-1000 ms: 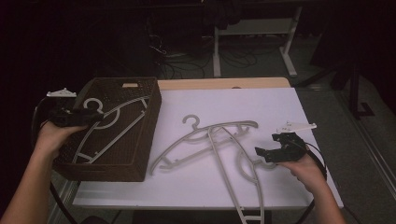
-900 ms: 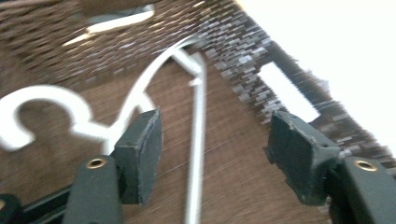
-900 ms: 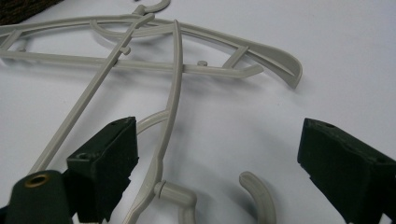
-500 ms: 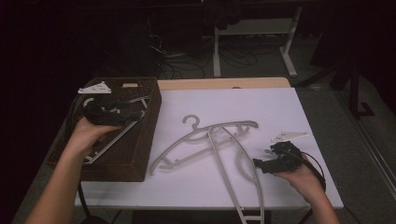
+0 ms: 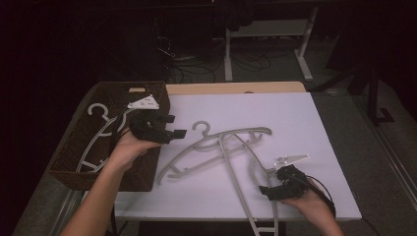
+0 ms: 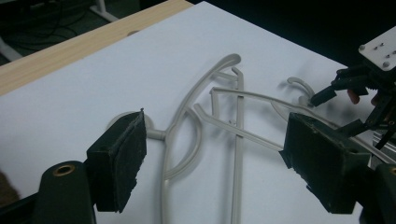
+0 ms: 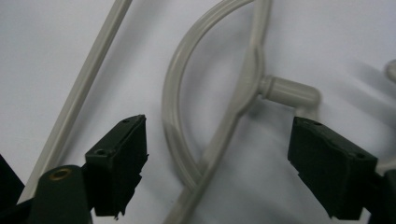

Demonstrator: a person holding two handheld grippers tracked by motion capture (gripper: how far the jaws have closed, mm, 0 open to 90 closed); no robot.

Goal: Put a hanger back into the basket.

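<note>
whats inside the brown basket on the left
One grey hanger lies in the woven basket, hook toward the far end. The left gripper and forearm cover part of it; anything beneath them is hidden.

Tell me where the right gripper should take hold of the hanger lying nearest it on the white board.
Grip the hanger at its neck, where the curved brace meets the shoulder beside the hook stem. It lies flat, so come straight down. The right gripper, jaws open and just narrowing, already straddles that junction.
</note>
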